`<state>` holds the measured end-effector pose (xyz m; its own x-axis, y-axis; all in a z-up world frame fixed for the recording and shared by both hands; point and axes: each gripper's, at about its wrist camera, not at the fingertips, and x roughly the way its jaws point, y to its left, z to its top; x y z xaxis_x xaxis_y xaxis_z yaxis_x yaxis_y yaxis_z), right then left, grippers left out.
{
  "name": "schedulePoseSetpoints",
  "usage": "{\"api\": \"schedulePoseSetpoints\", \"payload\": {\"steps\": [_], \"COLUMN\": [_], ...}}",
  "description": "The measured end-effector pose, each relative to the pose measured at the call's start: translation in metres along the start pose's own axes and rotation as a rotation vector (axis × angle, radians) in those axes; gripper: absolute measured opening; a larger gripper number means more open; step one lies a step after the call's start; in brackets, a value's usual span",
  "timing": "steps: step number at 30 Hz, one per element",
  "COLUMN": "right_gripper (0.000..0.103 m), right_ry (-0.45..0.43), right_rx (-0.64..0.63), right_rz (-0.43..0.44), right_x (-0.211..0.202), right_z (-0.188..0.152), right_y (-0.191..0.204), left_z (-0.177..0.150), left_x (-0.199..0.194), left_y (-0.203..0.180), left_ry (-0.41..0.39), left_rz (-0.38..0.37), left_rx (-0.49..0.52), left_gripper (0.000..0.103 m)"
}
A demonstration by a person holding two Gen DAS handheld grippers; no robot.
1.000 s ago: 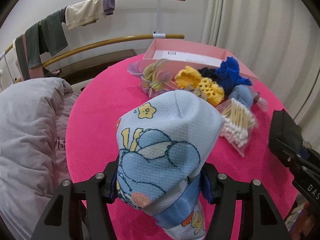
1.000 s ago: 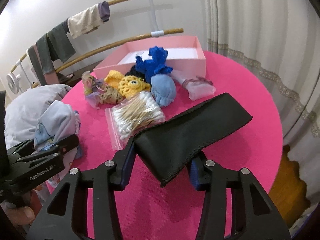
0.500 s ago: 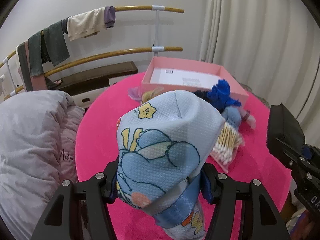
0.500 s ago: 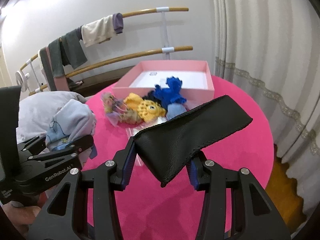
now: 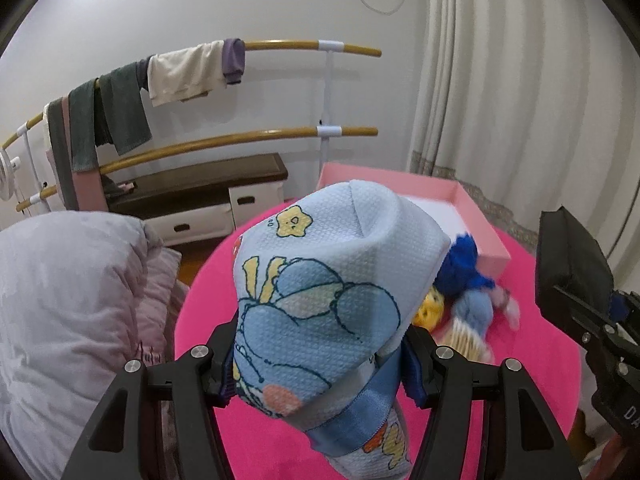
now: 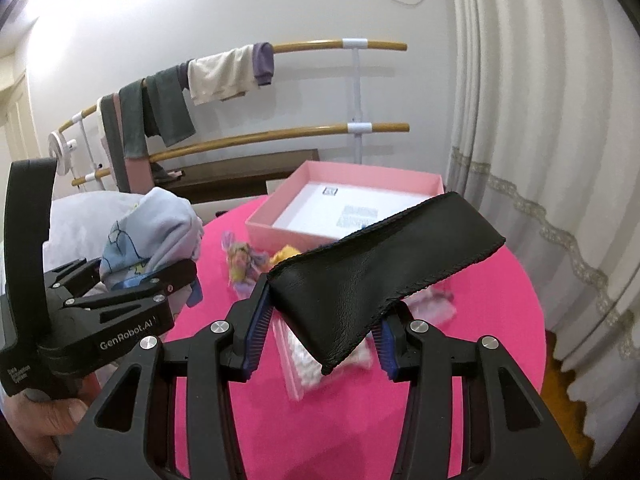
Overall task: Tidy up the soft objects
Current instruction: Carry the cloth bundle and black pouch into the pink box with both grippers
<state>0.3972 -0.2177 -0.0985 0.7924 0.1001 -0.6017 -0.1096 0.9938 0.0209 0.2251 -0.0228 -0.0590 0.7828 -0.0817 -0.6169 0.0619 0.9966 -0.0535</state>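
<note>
Cloth (image 5: 320, 304): blue printed bundle, pinched between my left claw's (image 5: 318, 364) pads, held up over the near-left edge of the table (image 5: 532, 344)
Pouch (image 6: 380, 264): black leather-look piece, pinched at its near end by my right claw (image 6: 320, 336), free end sticking out up and to the right
Left claw state: jaws pressed against the cloth on both sides, bundle bulging above them
Right claw state: jaws nearly together, clamped on the pouch
Box (image 6: 360, 184): pink, open, at the far edge of the table, floor looks bare apart from paper labels
Key relation: box lies straight ahead and below both claws, past the pile; I judge it the likely drop spot
Pouch long axis: runs from my right claw toward the box's near-right corner, tip overlapping its rim in the right view
Nearer hand: right, as far as I can judge; its pouch already reaches toward the box, while the left claw sits off the near-left side
Pile: yellow knit (image 5: 430, 308), blue knit (image 5: 460, 268) and swab bag (image 6: 308, 364) between claws and box, blurred
Clearance: both loads look clear of the table
Risk: cloth may sag into the pile when crossing
</note>
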Motion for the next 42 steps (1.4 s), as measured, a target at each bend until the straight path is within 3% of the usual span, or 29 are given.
{"api": "schedulePoseSetpoints", "payload": {"steps": [10, 16, 26, 37, 42], "right_gripper": [0.043, 0.043, 0.043, 0.043, 0.044], "right_ry": [-0.012, -0.006, 0.074, 0.183, 0.245], "right_rx": [-0.036, -0.052, -0.044, -0.057, -0.078], "right_rz": [0.005, -0.001, 0.012, 0.034, 0.041], "right_x": [0.032, 0.061, 0.141, 0.216, 0.245], "right_z": [0.04, 0.067, 0.106, 0.12, 0.123], "right_y": [-0.007, -0.017, -0.051, -0.08, -0.084], "left_z": [0.049, 0.087, 0.156, 0.228, 0.253], "left_x": [0.028, 0.074, 0.193, 0.343, 0.408], "left_y": [-0.006, -0.013, -0.034, -0.057, -0.06], "left_ry": [-0.042, -0.035, 0.028, 0.136, 0.201], "left_rz": [-0.006, -0.01, -0.023, -0.054, -0.062], "left_rx": [-0.006, -0.005, 0.006, 0.021, 0.035], "left_gripper": [0.059, 0.059, 0.059, 0.059, 0.064]}}
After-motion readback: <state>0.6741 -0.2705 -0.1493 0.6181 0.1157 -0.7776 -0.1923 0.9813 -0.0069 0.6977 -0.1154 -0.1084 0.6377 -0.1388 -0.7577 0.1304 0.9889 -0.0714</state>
